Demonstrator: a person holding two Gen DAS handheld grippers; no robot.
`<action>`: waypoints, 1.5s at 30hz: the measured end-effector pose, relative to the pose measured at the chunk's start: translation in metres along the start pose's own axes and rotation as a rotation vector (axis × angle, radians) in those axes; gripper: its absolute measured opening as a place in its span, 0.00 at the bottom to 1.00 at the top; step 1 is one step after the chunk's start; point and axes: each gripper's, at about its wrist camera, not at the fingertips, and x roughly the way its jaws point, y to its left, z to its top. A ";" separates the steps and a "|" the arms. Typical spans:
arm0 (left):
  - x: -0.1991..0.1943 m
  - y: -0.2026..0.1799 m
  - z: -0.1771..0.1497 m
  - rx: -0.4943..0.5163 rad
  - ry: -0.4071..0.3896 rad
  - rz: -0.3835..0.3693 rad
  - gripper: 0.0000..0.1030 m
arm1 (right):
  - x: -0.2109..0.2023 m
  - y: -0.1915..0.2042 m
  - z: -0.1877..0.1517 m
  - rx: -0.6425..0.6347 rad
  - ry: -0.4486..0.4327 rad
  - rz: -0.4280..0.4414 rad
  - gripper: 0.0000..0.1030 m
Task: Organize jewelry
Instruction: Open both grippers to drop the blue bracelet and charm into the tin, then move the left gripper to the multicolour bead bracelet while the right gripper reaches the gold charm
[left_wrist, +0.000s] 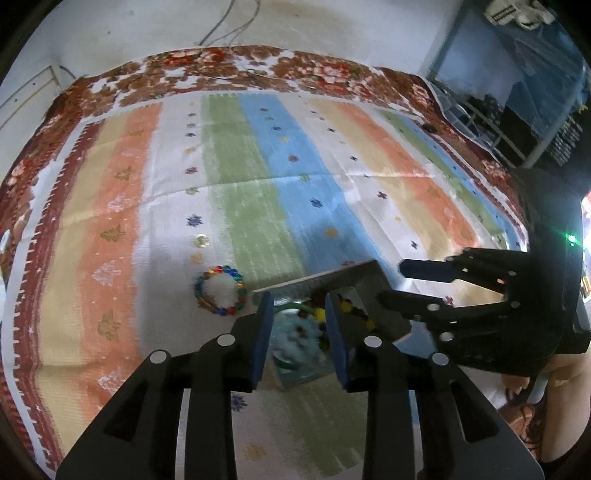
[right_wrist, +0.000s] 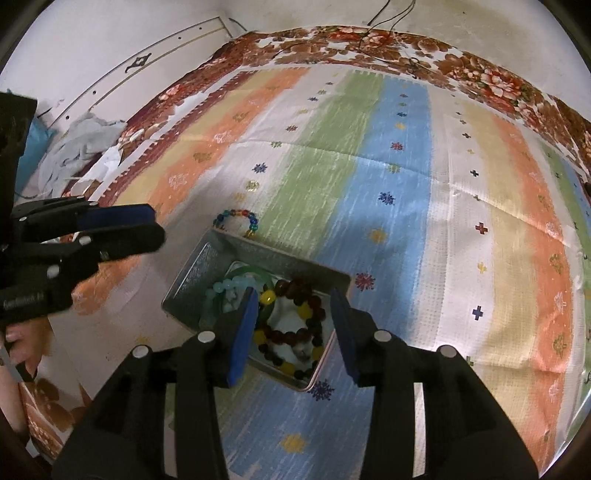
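Note:
A grey metal box (right_wrist: 207, 266) sits on the striped cloth and holds several bead bracelets: a dark red and yellow one (right_wrist: 295, 314) and a pale blue one (right_wrist: 229, 286). A multicoloured bead bracelet (left_wrist: 220, 294) lies on the cloth just beyond the box, also in the right wrist view (right_wrist: 239, 221). My left gripper (left_wrist: 300, 325) is open and empty, hovering over the box (left_wrist: 325, 277). My right gripper (right_wrist: 291, 325) is open and empty above the box's contents; it also shows in the left wrist view (left_wrist: 395, 284).
A small gold coin-like piece (left_wrist: 201, 240) lies on the cloth beyond the coloured bracelet. Crumpled grey cloth (right_wrist: 81, 144) lies off the bed's left edge. A metal rack (left_wrist: 491, 125) stands at the far right.

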 end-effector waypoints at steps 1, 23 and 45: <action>0.000 0.003 0.001 -0.005 0.002 0.009 0.28 | 0.001 -0.001 0.001 0.002 0.002 0.003 0.41; 0.055 0.049 0.009 0.001 0.190 0.202 0.31 | 0.045 0.000 0.052 -0.054 0.063 -0.014 0.41; 0.100 0.085 0.018 0.036 0.279 0.190 0.31 | 0.139 0.014 0.121 -0.353 0.202 0.009 0.41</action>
